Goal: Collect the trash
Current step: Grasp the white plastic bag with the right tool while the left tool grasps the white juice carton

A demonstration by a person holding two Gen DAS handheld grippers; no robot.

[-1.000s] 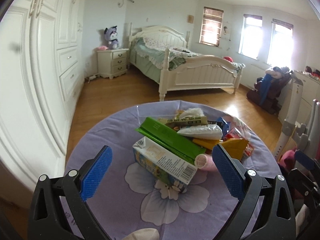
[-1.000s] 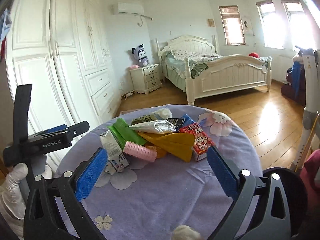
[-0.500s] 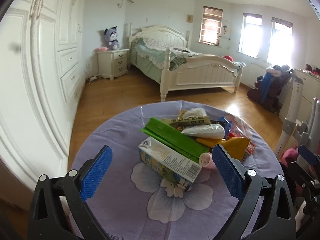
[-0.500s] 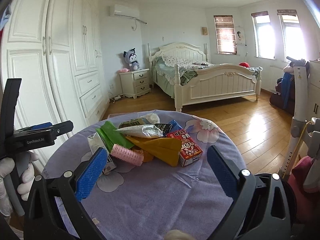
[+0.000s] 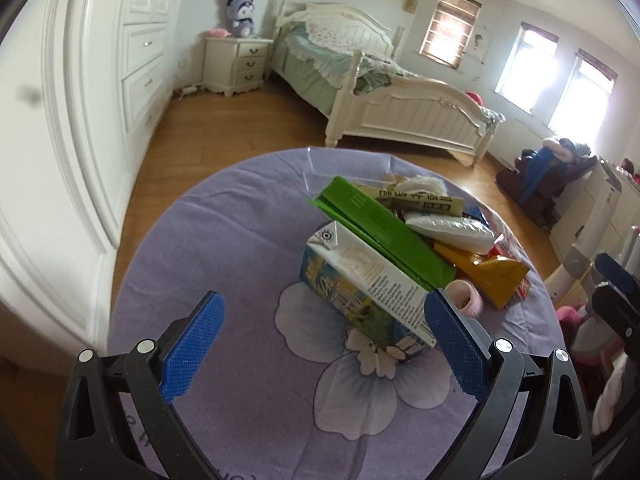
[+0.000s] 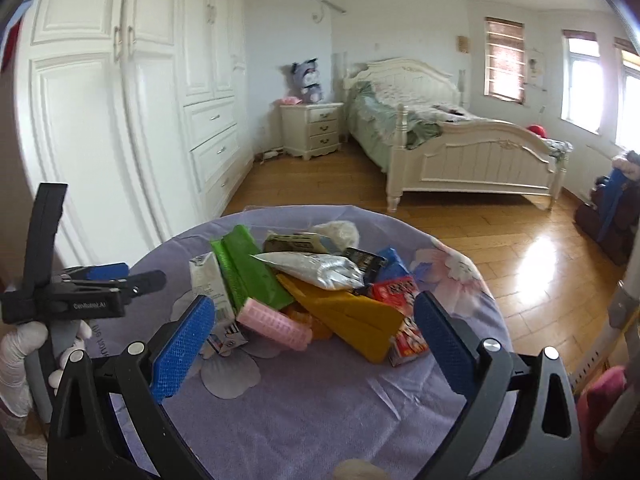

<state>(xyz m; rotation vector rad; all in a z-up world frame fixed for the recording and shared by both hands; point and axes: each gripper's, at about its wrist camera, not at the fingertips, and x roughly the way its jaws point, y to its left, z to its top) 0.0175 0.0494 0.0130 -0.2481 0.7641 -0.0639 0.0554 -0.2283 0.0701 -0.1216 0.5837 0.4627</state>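
My left gripper [image 5: 322, 338] has its jaws spread wide and holds nothing; it hovers over the near part of the round table [image 5: 224, 240] with its lilac flowered cloth. The milk carton [image 5: 362, 286] lies on its side between the blue pads, its near end just beside the right-hand pad [image 5: 452, 340], though I cannot tell if they touch. My right gripper [image 6: 310, 346] is equally wide apart and empty, above its own near edge of the table [image 6: 320, 420].

The trash sits in one pile toward the middle and far side of the cloth. From the left wrist I see the green box [image 5: 380, 228] leaning against the carton, a silver pouch [image 5: 448, 230] behind it, and the yellow wrapper [image 5: 492, 276] and pink roller [image 5: 464, 298] toward the right edge.

The right wrist shows what the left one hides: the full length of the pink roller [image 6: 274, 324], the red snack box [image 6: 404, 320] under the yellow wrapper [image 6: 352, 316], a blue packet [image 6: 394, 264], and the left gripper [image 6: 86, 294] from the side, held in a white-gloved hand [image 6: 18, 364] at the table's left edge.
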